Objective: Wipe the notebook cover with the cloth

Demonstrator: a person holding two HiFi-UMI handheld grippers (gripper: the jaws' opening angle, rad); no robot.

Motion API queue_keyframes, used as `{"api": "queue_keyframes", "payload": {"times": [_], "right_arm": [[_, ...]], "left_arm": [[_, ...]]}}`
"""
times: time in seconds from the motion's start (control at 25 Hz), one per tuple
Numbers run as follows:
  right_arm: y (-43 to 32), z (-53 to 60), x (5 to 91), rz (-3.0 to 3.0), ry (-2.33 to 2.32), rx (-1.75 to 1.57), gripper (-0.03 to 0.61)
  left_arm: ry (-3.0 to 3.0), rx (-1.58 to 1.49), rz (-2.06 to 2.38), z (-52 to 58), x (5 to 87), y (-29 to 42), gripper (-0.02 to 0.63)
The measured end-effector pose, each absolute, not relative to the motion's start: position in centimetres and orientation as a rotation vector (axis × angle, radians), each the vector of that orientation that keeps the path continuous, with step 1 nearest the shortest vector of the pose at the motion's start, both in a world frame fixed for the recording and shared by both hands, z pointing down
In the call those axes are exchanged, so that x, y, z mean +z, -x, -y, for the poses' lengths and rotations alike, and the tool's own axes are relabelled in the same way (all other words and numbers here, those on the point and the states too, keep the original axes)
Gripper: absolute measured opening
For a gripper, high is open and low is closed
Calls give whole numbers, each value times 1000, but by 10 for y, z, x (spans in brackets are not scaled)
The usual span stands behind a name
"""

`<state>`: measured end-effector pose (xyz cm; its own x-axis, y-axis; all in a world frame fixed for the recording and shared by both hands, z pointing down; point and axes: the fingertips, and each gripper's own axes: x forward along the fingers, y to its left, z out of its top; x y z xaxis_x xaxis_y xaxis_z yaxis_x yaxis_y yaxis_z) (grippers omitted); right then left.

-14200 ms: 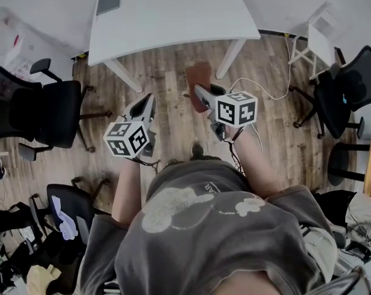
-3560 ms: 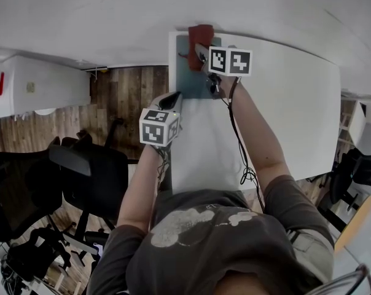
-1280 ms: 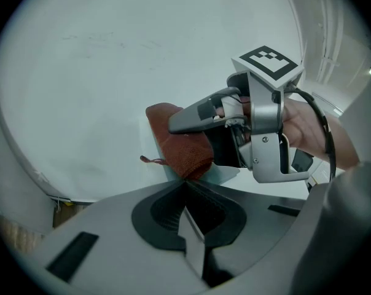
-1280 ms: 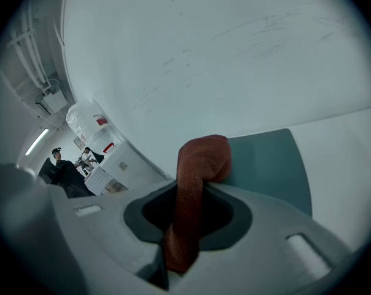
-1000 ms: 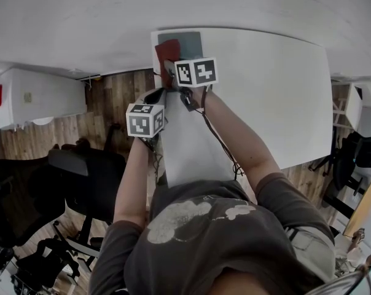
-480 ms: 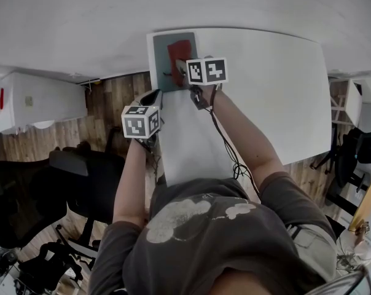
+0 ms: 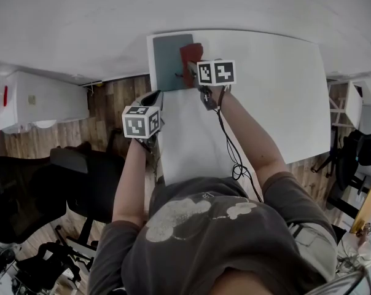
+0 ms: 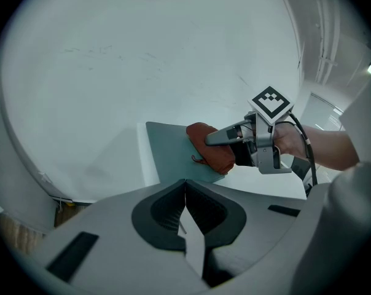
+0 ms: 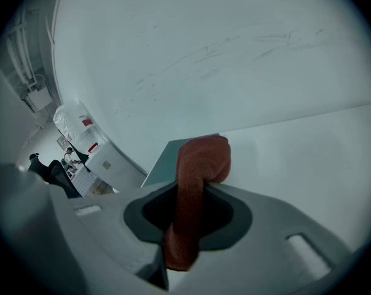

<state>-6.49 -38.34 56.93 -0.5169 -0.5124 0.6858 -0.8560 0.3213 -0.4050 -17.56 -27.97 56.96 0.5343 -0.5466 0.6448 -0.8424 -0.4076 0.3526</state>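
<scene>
1. Pinching the red-brown cloth (image 7: 190, 53) btw its jaws, the right tool (image 9: 187, 226) holds it on the notebook (image 7: 169, 60), at the cover's right edge.
2. Notebook is grey-green and lies flat at the far-left corner of the white tabletop (image 7: 265, 91).
3. Left tool (image 8: 185, 217): jaws pressed together, nothing btw them. It hangs beside the tabletop's left edge, near the notebook, not touching it.

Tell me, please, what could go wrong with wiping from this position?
1. The notebook lies at the corner of the table, close to its edges. The left gripper is shut and apart from it, not holding it down, so a wipe might slide it off.
2. The right gripper holds the cloth at the notebook's right edge, so a stroke may run onto the table.
</scene>
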Motion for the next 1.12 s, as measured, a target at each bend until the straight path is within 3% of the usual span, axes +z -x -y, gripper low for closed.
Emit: {"api": "queue_keyframes", "payload": {"times": [0.56, 1.12], "right_arm": [[43, 375, 562, 2125, -1259, 1047, 81], [109, 350, 518, 2275, -1134, 1066, 81]], "left_arm": [[-2126, 556, 1146, 265, 556, 179, -6], [-2121, 514, 1194, 252, 543, 195, -6]]}}
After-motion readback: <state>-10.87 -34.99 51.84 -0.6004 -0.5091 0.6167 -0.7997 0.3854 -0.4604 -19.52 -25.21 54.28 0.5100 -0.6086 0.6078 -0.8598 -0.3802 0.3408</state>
